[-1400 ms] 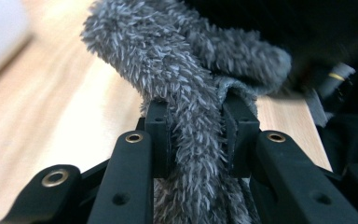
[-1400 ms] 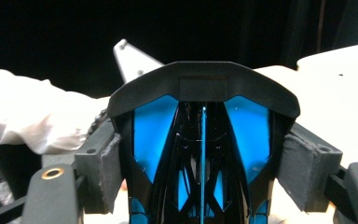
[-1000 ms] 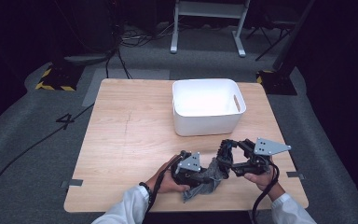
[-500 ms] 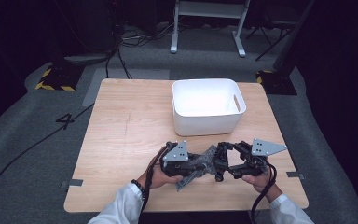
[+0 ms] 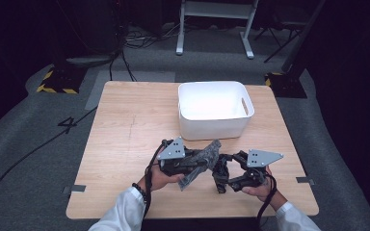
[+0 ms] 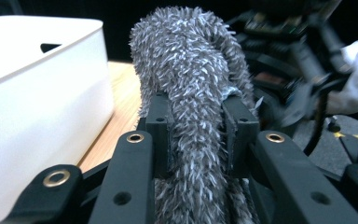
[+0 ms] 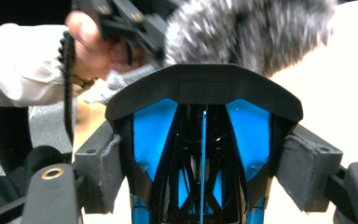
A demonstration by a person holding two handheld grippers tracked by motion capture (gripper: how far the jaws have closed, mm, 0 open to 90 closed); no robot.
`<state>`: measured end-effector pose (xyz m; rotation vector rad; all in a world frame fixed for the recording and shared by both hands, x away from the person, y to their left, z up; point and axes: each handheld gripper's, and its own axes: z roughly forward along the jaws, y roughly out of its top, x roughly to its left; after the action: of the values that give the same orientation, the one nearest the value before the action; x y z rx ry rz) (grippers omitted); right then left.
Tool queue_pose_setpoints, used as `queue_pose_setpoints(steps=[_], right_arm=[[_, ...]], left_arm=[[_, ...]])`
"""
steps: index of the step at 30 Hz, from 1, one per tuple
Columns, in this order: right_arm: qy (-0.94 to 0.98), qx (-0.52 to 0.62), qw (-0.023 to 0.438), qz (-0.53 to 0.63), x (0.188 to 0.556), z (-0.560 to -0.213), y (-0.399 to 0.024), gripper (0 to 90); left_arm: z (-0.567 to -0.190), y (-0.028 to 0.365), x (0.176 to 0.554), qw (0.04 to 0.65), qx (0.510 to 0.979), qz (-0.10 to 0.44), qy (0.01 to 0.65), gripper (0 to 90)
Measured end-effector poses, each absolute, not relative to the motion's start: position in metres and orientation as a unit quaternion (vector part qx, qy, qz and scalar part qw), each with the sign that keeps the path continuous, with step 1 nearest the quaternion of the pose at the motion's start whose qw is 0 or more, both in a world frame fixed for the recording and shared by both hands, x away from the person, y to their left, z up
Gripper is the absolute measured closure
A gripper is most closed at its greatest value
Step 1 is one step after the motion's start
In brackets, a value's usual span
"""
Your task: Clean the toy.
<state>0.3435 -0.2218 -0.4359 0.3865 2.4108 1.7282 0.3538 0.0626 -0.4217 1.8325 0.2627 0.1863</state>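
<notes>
Cloth (image 6: 186,93) is pinched between the left gripper's (image 6: 196,126) jaws and off the table, the right gripper (image 7: 204,158) spread empty — dropping it into the white bin (image 5: 215,109) remains.

My left claw (image 5: 207,163) and right claw (image 5: 220,179) are black, each topped by a grey three-cornered plate with small dark holes. Brass-ringed screw holes dot the jaw arms, and grey felt pads line the right jaws over a blue and black frame. Black cables trail back. I wear white sleeves and a dark beaded wristband (image 5: 140,190).
</notes>
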Motion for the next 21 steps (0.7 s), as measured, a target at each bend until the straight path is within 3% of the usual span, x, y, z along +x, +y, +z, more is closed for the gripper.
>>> queue_pose_setpoints(steps=[6,13,21], right_arm=[[0.809,0.138,0.081,0.566,0.346,-0.44,-0.22,25.4],[0.8,0.137,0.08,0.578,0.345,-0.435,-0.224,25.5],[0.788,0.144,0.092,0.591,0.347,-0.43,-0.232,25.5]], left_arm=[[-0.422,0.062,0.354,0.594,0.794,0.075,0.108,69.5],[-0.445,0.046,0.359,0.54,0.832,0.065,0.106,70.3],[-0.457,0.027,0.349,0.505,0.86,0.034,0.058,70.7]])
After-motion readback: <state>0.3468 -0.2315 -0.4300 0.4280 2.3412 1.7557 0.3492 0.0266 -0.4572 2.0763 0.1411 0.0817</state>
